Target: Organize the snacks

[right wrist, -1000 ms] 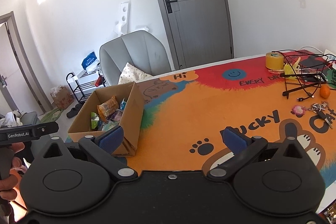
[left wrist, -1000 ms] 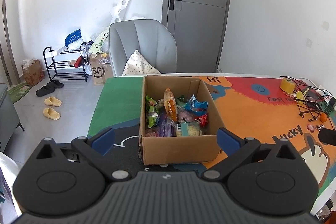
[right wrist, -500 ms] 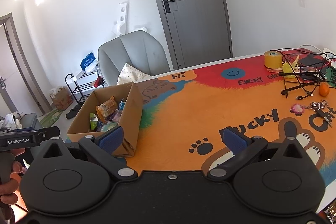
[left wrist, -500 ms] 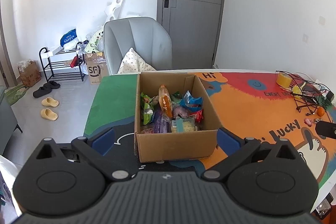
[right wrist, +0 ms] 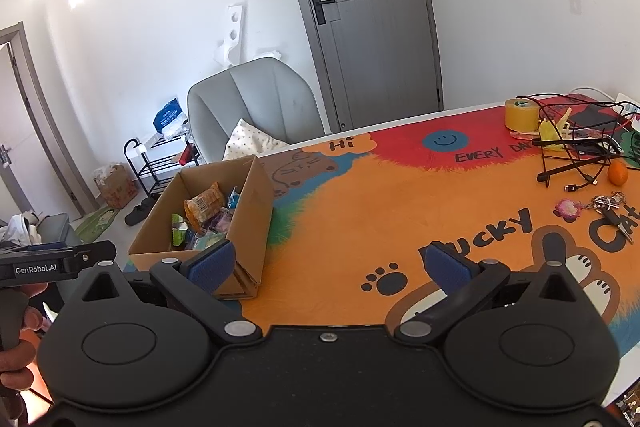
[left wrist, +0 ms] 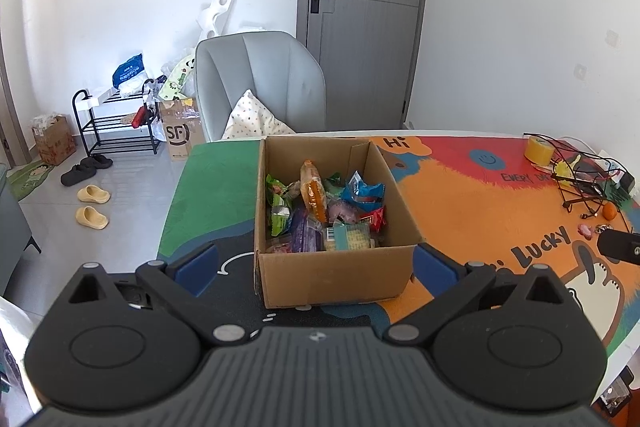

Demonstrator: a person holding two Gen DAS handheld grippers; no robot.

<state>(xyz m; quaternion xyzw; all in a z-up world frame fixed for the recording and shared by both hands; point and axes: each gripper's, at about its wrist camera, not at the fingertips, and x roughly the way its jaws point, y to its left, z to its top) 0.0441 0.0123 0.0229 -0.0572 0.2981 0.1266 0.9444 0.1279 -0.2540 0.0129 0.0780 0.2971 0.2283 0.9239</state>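
Note:
An open cardboard box [left wrist: 332, 279] stands on the colourful table mat, filled with several snack packets: an orange packet [left wrist: 313, 191], a blue bag [left wrist: 365, 191], green packets [left wrist: 279, 205] and a yellow pack [left wrist: 352, 239]. My left gripper [left wrist: 316, 265] is open and empty, just in front of the box's near wall. My right gripper [right wrist: 327, 265] is open and empty over the orange mat, to the right of the box [right wrist: 252, 211]. The left gripper's body [right wrist: 52, 263] shows at the left edge of the right wrist view.
At the table's far right lie a yellow tape roll [right wrist: 521, 115], a wire rack with cables [right wrist: 576, 139], an orange fruit [right wrist: 618, 173] and keys [right wrist: 608, 207]. A grey chair [left wrist: 260, 83] stands behind the table. A shoe rack [left wrist: 116, 123] and slippers [left wrist: 92, 205] are on the floor.
The left wrist view has drifted slightly, so the box sits a little more to the left and lower in it. Both grippers stay open and the box has not moved.

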